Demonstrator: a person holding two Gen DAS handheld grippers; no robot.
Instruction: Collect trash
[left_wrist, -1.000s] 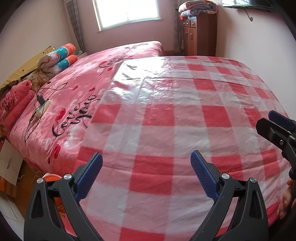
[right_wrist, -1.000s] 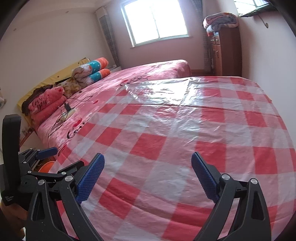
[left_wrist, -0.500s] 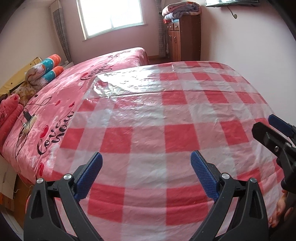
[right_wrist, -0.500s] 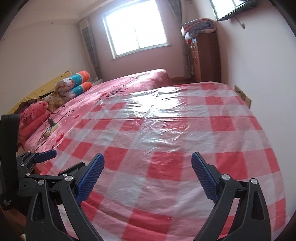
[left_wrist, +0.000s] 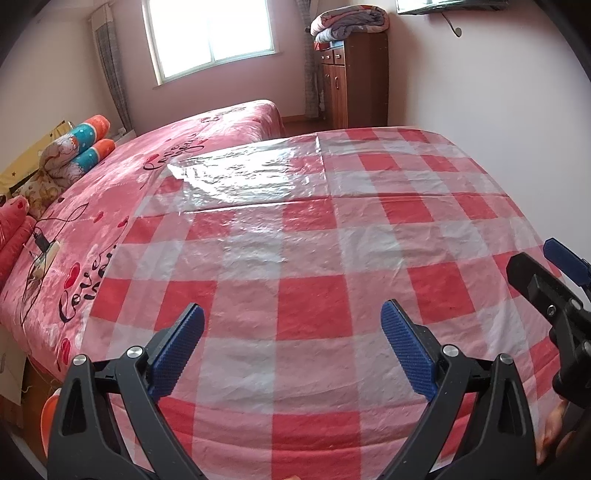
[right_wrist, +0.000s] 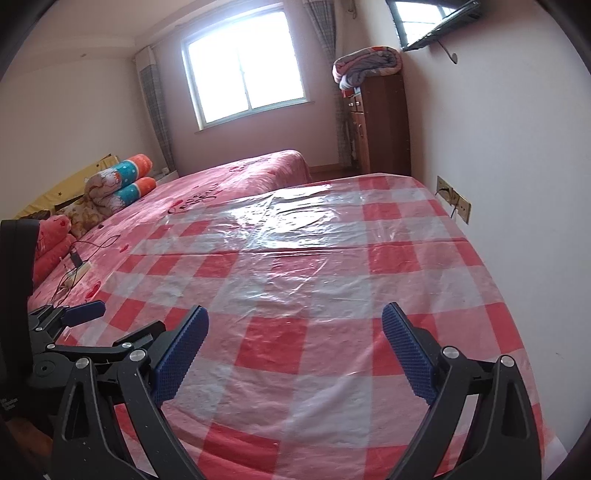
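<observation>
My left gripper is open and empty, held over the near edge of a red-and-white checked plastic sheet spread on a surface. My right gripper is open and empty too, over the same checked sheet. The right gripper also shows at the right edge of the left wrist view; the left gripper shows at the left edge of the right wrist view. No piece of trash shows on the sheet in either view.
A pink bed with rolled bedding, a charger and cable lies to the left. A wooden cabinet with folded blankets stands at the back. A wall with a socket borders the sheet on the right.
Both views have swung to the right and tilted up: the pink bed has slid left, and the wall, cabinet and socket have come into view. Both grippers stay open.
</observation>
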